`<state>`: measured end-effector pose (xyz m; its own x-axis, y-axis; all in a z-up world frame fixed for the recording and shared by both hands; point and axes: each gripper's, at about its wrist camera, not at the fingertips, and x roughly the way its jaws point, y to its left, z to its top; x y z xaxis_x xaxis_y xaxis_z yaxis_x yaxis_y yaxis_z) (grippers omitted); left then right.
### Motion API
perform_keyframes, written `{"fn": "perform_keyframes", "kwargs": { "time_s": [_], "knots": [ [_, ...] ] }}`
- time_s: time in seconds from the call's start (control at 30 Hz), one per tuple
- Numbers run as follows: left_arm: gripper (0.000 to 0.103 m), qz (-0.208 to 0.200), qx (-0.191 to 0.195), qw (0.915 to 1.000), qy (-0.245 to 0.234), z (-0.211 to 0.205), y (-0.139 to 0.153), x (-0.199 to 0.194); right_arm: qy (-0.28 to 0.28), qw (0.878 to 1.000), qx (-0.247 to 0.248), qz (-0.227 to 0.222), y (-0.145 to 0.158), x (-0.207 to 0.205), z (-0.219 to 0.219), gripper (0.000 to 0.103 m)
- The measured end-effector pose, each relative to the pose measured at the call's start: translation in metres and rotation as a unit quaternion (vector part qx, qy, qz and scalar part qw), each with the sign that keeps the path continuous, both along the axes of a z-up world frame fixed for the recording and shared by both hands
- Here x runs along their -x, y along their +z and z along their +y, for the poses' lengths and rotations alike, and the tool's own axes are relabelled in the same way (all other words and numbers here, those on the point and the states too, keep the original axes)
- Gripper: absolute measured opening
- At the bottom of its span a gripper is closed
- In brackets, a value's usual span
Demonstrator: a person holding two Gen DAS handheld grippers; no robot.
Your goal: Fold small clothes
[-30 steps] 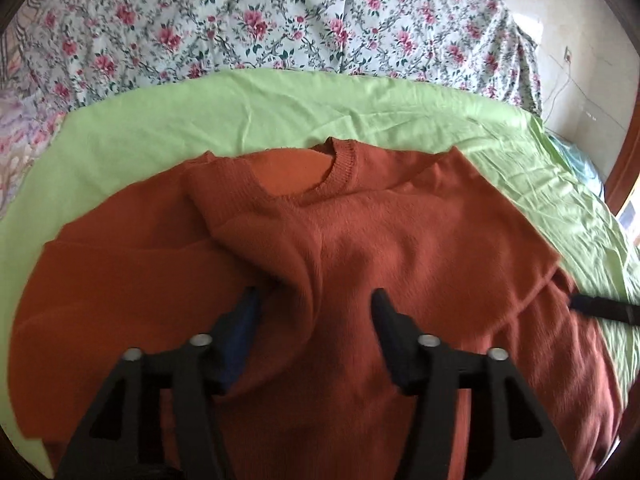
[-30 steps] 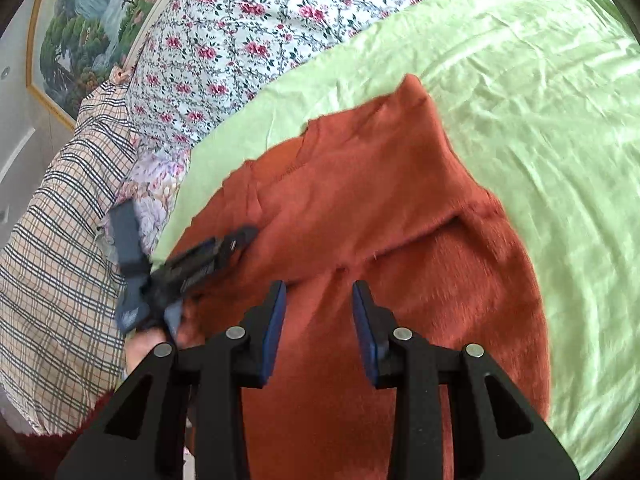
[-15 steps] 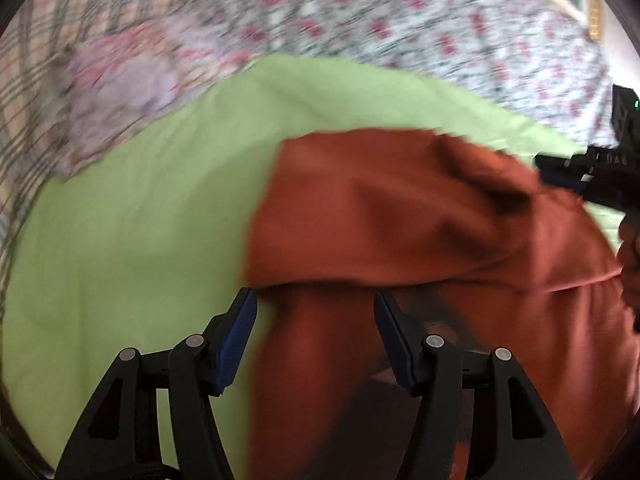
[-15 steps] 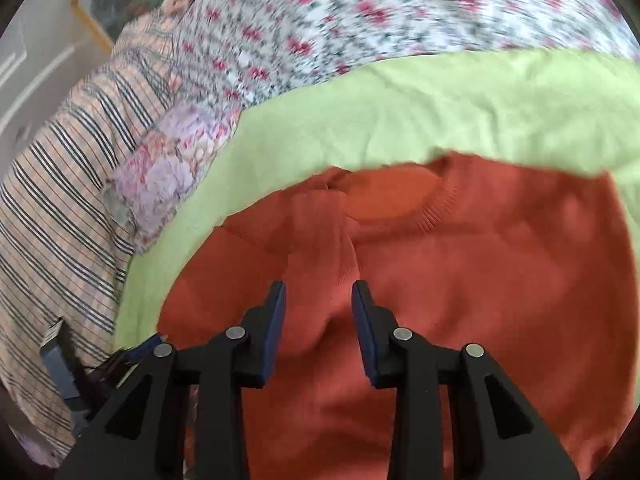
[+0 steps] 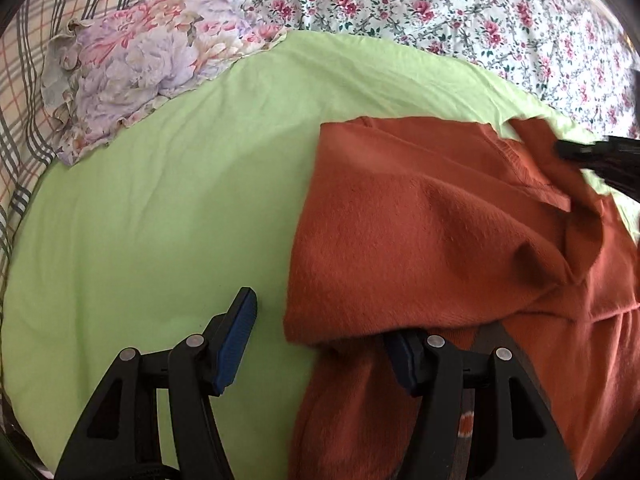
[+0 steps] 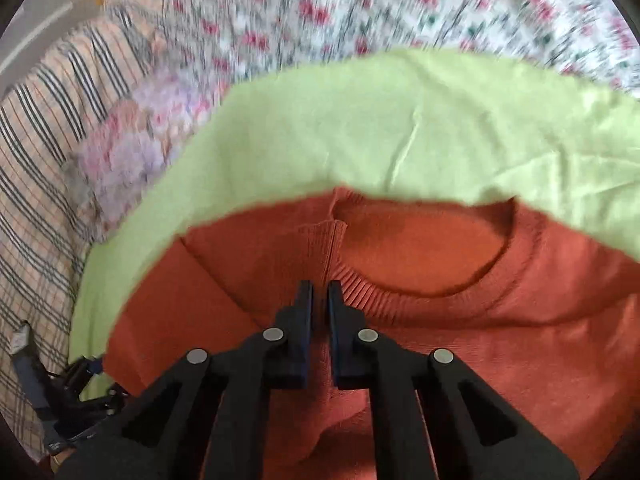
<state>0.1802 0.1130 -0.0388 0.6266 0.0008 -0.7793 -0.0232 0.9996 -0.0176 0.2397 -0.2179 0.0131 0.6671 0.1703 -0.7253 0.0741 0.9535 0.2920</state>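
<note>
The sweater (image 6: 460,344), a soft, limp knit, lies on the green sheet (image 6: 400,128). The right gripper (image 6: 319,300) has pinched a fold just beside the collar (image 6: 420,300). The left gripper (image 5: 320,336) gapes, holding nothing, straddling the sweater's side edge, a fair place to grip.

A lime-green sheet (image 5: 180,208) covers the bed in soft daylight. Beyond the sheet lies a rose-print quilt (image 5: 420,4), and at the sheet's far-left corner a pastel floral pillow (image 5: 136,68) rests against plaid bedding (image 5: 24,92).
</note>
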Motion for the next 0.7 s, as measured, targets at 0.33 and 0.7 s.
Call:
{"fn": "perform_keyframes", "kwargs": {
  "time_s": [0.33,0.7],
  "knots": [
    [0.059,-0.002,-0.011,0.9998,0.014,-0.004,-0.001,-0.011,-0.136,0.984,-0.058,-0.096,0.063,0.12,-0.076,0.007],
    [0.057,-0.002,0.043,0.9981,0.044,0.016,-0.001,-0.006,-0.196,0.975,-0.099,-0.039,0.01,0.164,-0.11,0.006]
  ]
}}
